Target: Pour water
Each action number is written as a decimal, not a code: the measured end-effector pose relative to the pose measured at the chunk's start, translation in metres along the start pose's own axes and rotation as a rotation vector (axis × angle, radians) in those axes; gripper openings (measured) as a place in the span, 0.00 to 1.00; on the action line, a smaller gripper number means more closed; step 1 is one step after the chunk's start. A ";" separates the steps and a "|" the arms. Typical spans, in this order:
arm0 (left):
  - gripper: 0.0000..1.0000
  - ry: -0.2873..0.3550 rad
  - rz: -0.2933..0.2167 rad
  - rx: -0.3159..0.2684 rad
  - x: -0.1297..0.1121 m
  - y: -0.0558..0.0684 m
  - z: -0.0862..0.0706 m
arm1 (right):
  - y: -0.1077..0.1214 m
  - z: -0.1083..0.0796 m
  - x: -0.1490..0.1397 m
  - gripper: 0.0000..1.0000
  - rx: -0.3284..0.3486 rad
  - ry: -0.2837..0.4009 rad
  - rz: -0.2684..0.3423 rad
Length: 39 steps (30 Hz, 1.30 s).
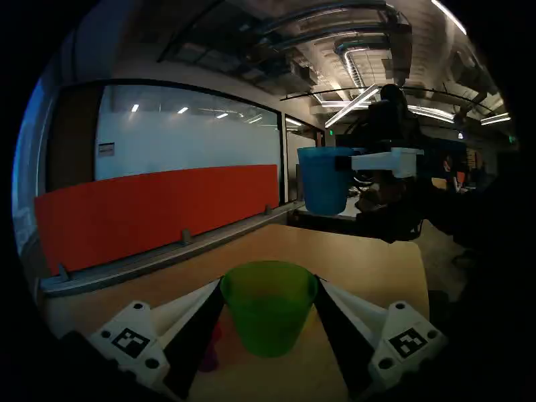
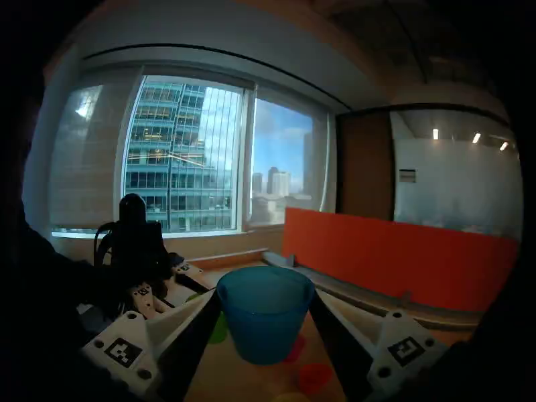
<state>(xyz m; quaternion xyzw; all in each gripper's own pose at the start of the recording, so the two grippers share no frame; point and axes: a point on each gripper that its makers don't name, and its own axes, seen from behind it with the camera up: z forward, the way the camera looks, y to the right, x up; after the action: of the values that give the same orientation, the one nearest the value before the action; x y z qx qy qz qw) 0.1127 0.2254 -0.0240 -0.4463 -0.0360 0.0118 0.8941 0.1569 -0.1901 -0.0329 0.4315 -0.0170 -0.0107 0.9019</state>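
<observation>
A green translucent cup (image 1: 269, 315) stands upright between the fingers of my left gripper (image 1: 268, 288), which is shut on it just above the wooden table (image 1: 362, 261). Farther off in the left gripper view, a blue cup (image 1: 323, 179) hangs upright above the table's far edge, held by my right gripper (image 1: 352, 161). The right gripper view has that blue cup (image 2: 265, 320) close up, with my right gripper (image 2: 264, 295) shut on its sides. Low at the left there, the left gripper (image 2: 181, 285) shows, and a sliver of the green cup (image 2: 218, 329). I cannot tell whether either cup holds water.
An orange partition (image 1: 154, 208) on a metal rail runs along the table's far side. A purple cup (image 1: 209, 352) lies under the left finger. Red (image 2: 311, 376) and pink (image 2: 295, 348) cups lie on the table below the blue cup. Large windows (image 2: 187, 161) stand behind.
</observation>
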 end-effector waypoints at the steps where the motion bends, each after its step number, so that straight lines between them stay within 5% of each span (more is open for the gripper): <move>1: 0.89 -0.006 0.001 -0.001 -0.002 0.000 0.000 | -0.001 0.000 -0.004 0.92 0.005 -0.009 0.001; 23: 0.89 -0.157 0.010 -0.042 -0.051 0.003 0.008 | -0.024 0.007 -0.076 0.93 0.092 -0.134 0.024; 39: 0.89 -0.307 0.022 -0.076 -0.107 0.006 0.011 | -0.037 0.010 -0.150 0.92 0.142 -0.285 0.016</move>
<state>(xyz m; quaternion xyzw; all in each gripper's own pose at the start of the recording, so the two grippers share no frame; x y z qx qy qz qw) 0.0053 0.2322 -0.0275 -0.4732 -0.1677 0.0883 0.8603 0.0060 -0.2155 -0.0586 0.4880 -0.1487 -0.0635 0.8577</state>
